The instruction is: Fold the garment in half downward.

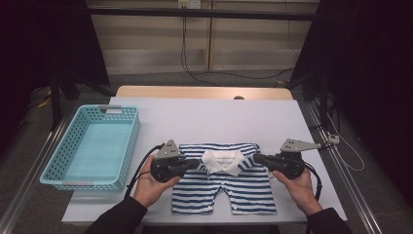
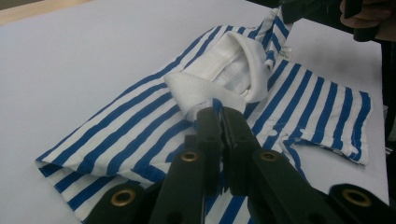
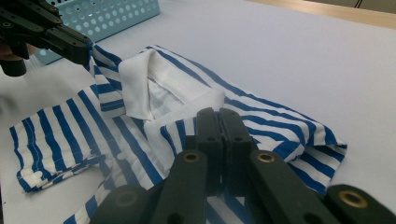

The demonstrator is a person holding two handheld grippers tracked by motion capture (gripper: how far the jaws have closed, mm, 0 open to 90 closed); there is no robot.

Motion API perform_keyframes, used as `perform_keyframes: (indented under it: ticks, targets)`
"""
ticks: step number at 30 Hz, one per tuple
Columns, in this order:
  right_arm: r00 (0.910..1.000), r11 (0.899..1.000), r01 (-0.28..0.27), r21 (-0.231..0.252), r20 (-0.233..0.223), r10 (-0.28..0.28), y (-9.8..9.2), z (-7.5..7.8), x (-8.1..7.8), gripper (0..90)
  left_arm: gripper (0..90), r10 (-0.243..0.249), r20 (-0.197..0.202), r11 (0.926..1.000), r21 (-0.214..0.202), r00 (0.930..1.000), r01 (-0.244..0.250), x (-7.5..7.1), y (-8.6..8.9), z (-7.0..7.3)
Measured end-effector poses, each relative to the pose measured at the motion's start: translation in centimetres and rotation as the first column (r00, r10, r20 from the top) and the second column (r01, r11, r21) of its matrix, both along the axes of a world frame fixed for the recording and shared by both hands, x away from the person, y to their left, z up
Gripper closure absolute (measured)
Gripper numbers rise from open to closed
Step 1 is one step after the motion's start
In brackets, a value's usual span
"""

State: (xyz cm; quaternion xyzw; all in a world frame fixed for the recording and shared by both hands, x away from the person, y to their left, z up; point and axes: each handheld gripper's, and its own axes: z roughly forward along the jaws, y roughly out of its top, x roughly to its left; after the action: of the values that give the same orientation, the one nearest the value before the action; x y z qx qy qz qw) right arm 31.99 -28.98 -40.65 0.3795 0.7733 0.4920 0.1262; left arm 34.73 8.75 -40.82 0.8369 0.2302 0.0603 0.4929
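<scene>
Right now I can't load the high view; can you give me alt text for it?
Two hand-held grippers pinch a blue-and-white striped shirt lying flat on a white table: the left gripper and the right gripper are each shut on the fabric beside its white collar. An empty light-blue basket sits at the table's left edge.

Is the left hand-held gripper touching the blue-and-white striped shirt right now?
Touching. The left gripper view shows the left hand-held gripper shut on a fold of the blue-and-white striped shirt beside its white collar.
</scene>
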Motion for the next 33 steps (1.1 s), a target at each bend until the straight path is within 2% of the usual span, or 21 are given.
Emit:
perform_keyframes:
  ticks: [6,8,12,13,14,15,17,20,23,29,30,31,33]
  targets:
    - [0.9999,1.0,-0.003,0.002,-0.011,0.003,-0.2,0.0,-0.5,88.7,86.8,-0.014,-0.019,0.9997,0.021,0.9997,0.014,-0.5,-0.1,-0.3]
    - [0.9999,1.0,-0.003,0.002,-0.013,0.004,-0.3,0.0,-0.6,88.6,86.8,-0.012,-0.033,0.9999,0.009,0.9994,0.012,-0.7,-0.1,-0.4]
    - [0.9999,1.0,-0.009,0.001,-0.011,0.009,-0.3,0.0,-1.0,88.7,86.8,-0.006,-0.038,0.9999,0.01,0.9993,0.006,-0.8,0.1,-0.3]
    - [0.9999,1.0,-0.008,0.003,-0.013,0.008,-0.3,0.0,-1.1,88.6,86.8,-0.011,-0.033,0.9999,0.0,0.9994,0.011,-0.8,0.1,-0.3]
    - [0.9999,1.0,-0.009,0.003,-0.013,0.009,-0.4,0.1,-1.2,88.7,86.8,-0.014,-0.03,0.9999,0.009,0.9995,0.014,-0.8,0.2,-0.3]
    - [0.9999,1.0,-0.009,0.004,-0.01,0.009,-0.4,0.1,-1.3,88.6,86.8,-0.015,-0.03,0.9999,-0.001,0.9994,0.015,-0.9,0.1,-0.3]
    - [1.0,1.0,-0.008,0.007,-0.005,0.008,-0.5,0.1,-1.4,88.6,86.7,-0.013,-0.042,0.9999,-0.003,0.999,0.013,-1.1,0.0,-0.3]
    - [0.9999,1.0,-0.007,0.006,-0.012,0.007,-0.6,0.0,-1.6,88.7,86.8,-0.027,-0.038,0.9995,0.017,0.9989,0.027,-1.1,0.1,-0.5]
    - [0.9997,1.0,-0.011,-0.002,-0.021,0.011,-0.5,-0.2,-1.7,88.6,86.8,-0.019,-0.054,0.9995,0.025,0.9984,0.02,-1.3,0.2,-0.6]
    - [0.9998,1.0,-0.017,0.006,-0.012,0.017,-0.4,0.0,-2.2,88.6,86.8,-0.022,-0.041,0.9997,-0.004,0.9989,0.022,-1.8,0.4,-0.4]
    - [0.9998,1.0,-0.016,0.006,-0.012,0.016,-0.4,0.0,-2.2,88.6,86.8,-0.021,-0.047,0.9998,-0.003,0.9987,0.021,-1.9,0.4,-0.4]
    - [0.9997,1.0,-0.019,0.006,-0.015,0.019,-0.4,0.0,-2.3,88.6,86.8,-0.031,-0.046,0.9994,0.017,0.9985,0.032,-1.9,0.5,-0.4]
    - [0.9995,1.0,-0.025,0.001,-0.018,0.025,-0.4,-0.1,-2.4,88.6,86.8,-0.019,-0.06,0.9997,0.011,0.998,0.02,-2.1,0.5,-0.7]
